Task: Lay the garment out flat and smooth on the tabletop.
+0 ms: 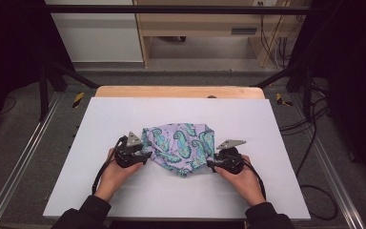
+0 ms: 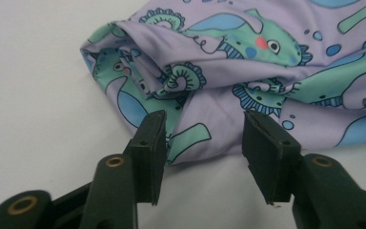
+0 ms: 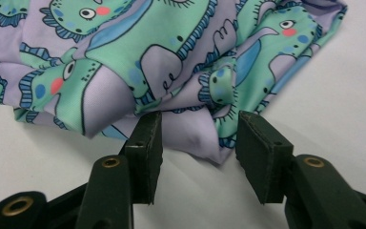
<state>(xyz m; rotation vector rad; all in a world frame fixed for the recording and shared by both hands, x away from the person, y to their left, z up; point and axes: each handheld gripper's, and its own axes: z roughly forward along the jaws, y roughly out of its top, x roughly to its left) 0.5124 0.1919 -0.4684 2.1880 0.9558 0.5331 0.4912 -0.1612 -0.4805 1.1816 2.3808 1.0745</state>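
The crumpled patterned cloth [image 1: 180, 147] lies mid-worktop [image 1: 124, 200], toward the near edge, not yet spread. Left hand-held gripper [image 2: 204, 125] and right hand-held gripper [image 3: 199, 125] flank it, jaws apart around cloth edges, pinching nothing; gripping and straightening remain.

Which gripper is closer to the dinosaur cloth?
Neither clearly: both reach it. The left gripper is at the cloth's left edge, the right gripper at its right edge, each with open jaws around a fold.
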